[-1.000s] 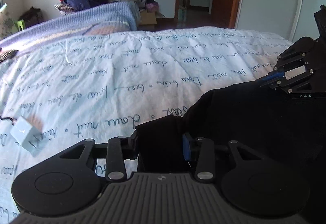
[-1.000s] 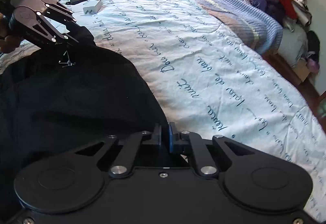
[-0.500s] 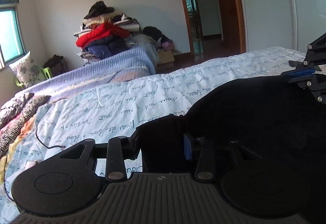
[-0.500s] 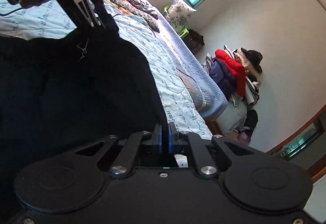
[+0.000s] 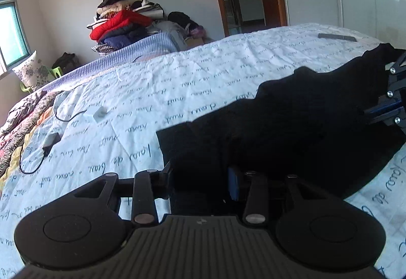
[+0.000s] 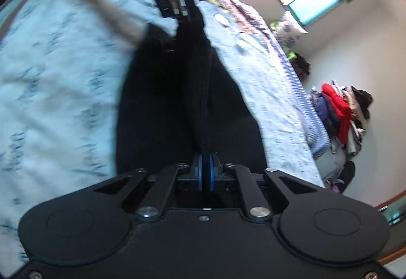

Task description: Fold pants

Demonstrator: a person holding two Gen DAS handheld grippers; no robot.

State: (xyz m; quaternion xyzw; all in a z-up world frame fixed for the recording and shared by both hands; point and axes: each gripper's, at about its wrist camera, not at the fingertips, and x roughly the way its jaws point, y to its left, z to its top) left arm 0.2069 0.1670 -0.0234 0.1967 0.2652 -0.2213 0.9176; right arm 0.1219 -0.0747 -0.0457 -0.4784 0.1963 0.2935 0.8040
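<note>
Both grippers pinched the black pants (image 5: 304, 111) above the bed (image 5: 177, 91): left gripper (image 5: 200, 177) around a thick bunch, right gripper (image 6: 205, 172) nearly closed. Fabric hid the left gripper's pads.

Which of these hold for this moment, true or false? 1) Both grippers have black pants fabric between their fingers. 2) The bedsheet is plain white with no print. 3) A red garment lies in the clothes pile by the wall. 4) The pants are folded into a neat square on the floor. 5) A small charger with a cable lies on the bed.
1) True: the left gripper and the right gripper each pinch the black pants.
2) False: the bedsheet is pale blue with handwritten script all over.
3) True: a red garment sits in the clothes pile.
4) False: the pants are held stretched between the grippers over the bed.
5) True: a charger with a dark cable lies on the sheet.
</note>
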